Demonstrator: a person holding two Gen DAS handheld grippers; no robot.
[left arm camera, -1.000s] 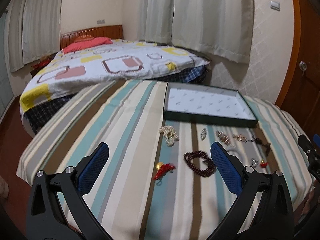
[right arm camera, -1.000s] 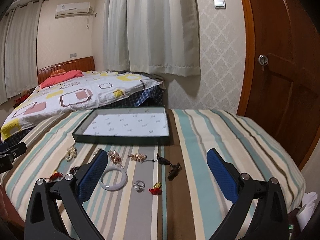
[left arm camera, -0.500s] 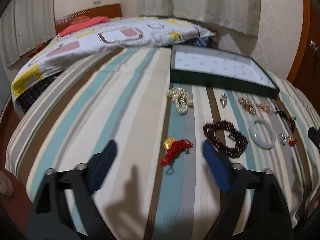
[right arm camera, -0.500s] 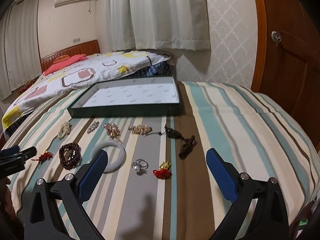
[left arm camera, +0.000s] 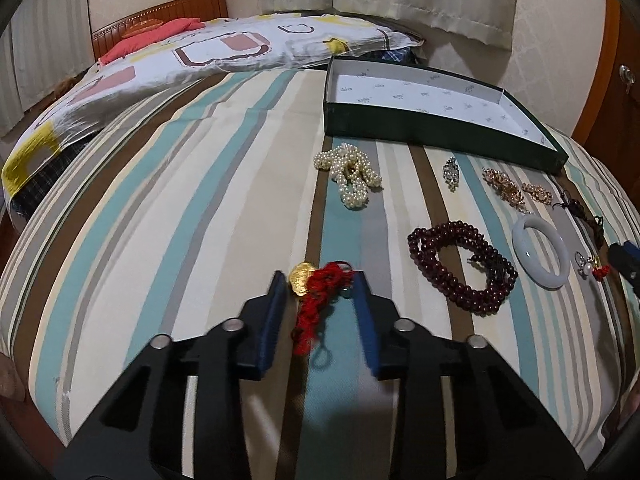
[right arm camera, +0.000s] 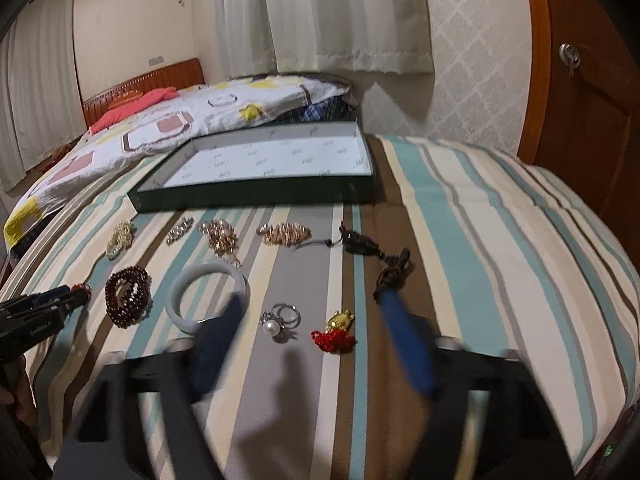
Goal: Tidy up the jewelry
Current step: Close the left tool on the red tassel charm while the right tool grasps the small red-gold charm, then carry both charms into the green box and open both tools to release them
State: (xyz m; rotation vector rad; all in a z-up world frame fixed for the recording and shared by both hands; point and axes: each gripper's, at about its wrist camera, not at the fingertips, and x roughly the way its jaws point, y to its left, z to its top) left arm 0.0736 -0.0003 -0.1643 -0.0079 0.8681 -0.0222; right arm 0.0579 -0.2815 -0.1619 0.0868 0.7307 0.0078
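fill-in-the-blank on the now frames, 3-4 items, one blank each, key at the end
1. The left gripper has its jaws either side of a gold pendant on a ____ cord.
2. The green tray holds ____ pieces of jewelry.
3. The white bangle lies between the dark red bead bracelet and the pearl ____.
4. The right gripper is ____, holding nothing.

Missing words: red; no; ring; open

Two handheld grippers: the left gripper (left arm camera: pixel 320 280) and right gripper (right arm camera: pixel 310 312) share black angular frames, silver pivot screws and dark blue padded fingers (left arm camera: pixel 362 312), with small white lettering on the left's side.
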